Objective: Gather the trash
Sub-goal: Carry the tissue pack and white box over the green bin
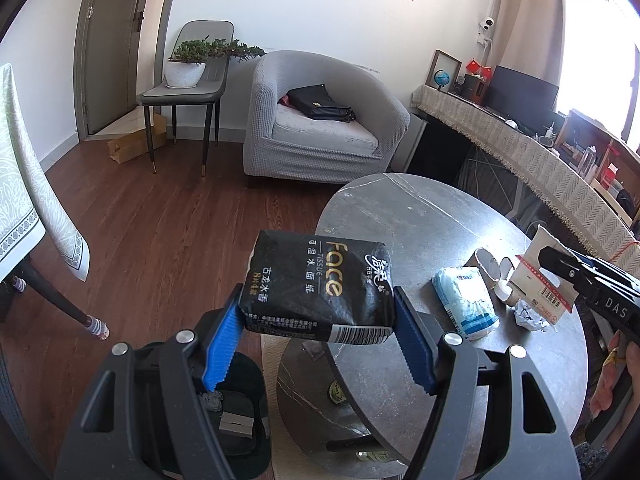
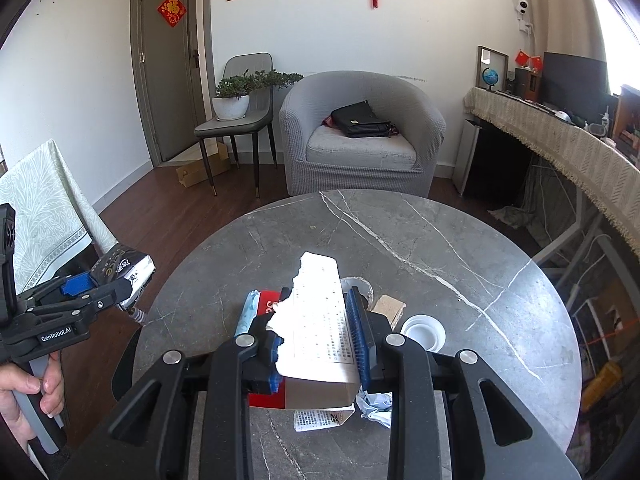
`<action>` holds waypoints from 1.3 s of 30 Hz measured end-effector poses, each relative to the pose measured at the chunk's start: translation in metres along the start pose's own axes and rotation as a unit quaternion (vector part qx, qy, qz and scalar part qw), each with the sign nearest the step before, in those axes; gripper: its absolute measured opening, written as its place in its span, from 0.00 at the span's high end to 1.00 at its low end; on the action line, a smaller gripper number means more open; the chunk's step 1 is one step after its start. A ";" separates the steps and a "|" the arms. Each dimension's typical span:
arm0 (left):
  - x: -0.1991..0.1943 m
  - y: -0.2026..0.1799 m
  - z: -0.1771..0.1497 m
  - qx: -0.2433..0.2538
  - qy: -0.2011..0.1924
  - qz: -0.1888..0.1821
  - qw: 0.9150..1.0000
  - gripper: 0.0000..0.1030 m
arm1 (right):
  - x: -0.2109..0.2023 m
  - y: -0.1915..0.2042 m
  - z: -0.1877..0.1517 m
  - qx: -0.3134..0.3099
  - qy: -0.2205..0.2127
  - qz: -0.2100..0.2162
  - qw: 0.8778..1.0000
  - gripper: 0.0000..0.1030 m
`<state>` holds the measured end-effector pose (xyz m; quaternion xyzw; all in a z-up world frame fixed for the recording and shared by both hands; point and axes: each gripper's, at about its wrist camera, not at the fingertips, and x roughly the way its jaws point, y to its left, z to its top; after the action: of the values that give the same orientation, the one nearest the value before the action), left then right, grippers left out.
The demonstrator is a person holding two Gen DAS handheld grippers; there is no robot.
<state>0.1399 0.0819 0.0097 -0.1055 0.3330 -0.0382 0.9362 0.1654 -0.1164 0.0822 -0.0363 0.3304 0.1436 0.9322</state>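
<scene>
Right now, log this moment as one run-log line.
left gripper: shut on black tissue pack, above bin | right gripper: shut on torn white box, over round table

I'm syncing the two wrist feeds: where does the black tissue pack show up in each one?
Left wrist view: the black tissue pack sits centre frame, clamped between the left tongs beyond the round table edge.
Right wrist view: the black tissue pack is at the far left edge, held in the left tongs.
Shared landmark: the grey armchair behind the table.
</scene>
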 end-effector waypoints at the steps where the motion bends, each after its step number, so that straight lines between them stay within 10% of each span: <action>1: -0.001 0.002 0.000 -0.001 0.000 0.001 1.000 0.29 | 0.000 0.002 0.001 0.001 0.000 0.003 1.000 0.73; 39: 0.015 0.135 -0.064 -0.044 0.127 0.094 0.986 0.29 | 0.027 0.127 0.019 -0.041 0.029 0.134 0.990 0.73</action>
<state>0.1112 0.2005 -0.0786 -0.1090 0.4590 0.0512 0.8802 0.1602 0.0147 0.0831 -0.0345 0.3528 0.2793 0.8924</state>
